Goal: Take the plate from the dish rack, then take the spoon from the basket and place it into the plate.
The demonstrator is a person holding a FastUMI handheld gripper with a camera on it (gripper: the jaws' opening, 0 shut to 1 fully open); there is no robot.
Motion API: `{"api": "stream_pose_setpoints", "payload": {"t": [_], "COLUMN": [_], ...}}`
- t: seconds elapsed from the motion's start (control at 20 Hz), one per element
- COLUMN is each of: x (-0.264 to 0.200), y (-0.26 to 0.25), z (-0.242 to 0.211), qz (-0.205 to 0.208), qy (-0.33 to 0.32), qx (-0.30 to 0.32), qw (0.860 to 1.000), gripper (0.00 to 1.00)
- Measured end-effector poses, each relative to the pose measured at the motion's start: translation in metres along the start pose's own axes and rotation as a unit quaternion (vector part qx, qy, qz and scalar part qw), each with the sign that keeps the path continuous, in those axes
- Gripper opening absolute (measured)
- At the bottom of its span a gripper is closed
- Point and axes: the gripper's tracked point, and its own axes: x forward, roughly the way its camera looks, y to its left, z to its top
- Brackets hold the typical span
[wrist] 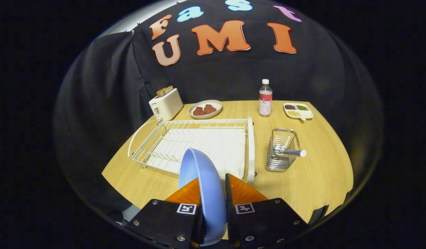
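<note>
Wooden desk (pixel 320 180) carries a white dish rack (pixel 199 141) at 12 o'clock beyond the tongs (pixel 213 193). These clamp a light blue plate (pixel 202 180) on edge, upright. At 2 o'clock, a spoon (pixel 290 151) lies across the wire basket (pixel 282 150).

**Bystanders on the wooden table**

A cream toaster (pixel 165 103) stood at the back of the wooden table (pixel 320 180) with bread slices in its slots. Just beside it sat an oval dish (pixel 205 109) holding two brown pieces (what food they were could not be told). Further along the back stood a clear capped bottle (pixel 265 98), upright, and near it a small divided tray (pixel 298 111) of seasonings.
</note>
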Motion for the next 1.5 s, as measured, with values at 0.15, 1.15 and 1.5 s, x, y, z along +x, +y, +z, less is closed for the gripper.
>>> {"api": "stream_pose_setpoints", "payload": {"t": [0.15,1.15,1.5], "x": [0.009,0.043,0.021], "y": [-0.004,-0.079,-0.116], "z": [-0.028,-0.077,-0.023], "qz": [0.023,-0.041,-0.099], "qy": [0.018,0.000,-0.098], "qx": [0.033,0.065,0.029], "qw": [0.999,0.997,0.990], "gripper": [0.26,0.68,0.93]}}
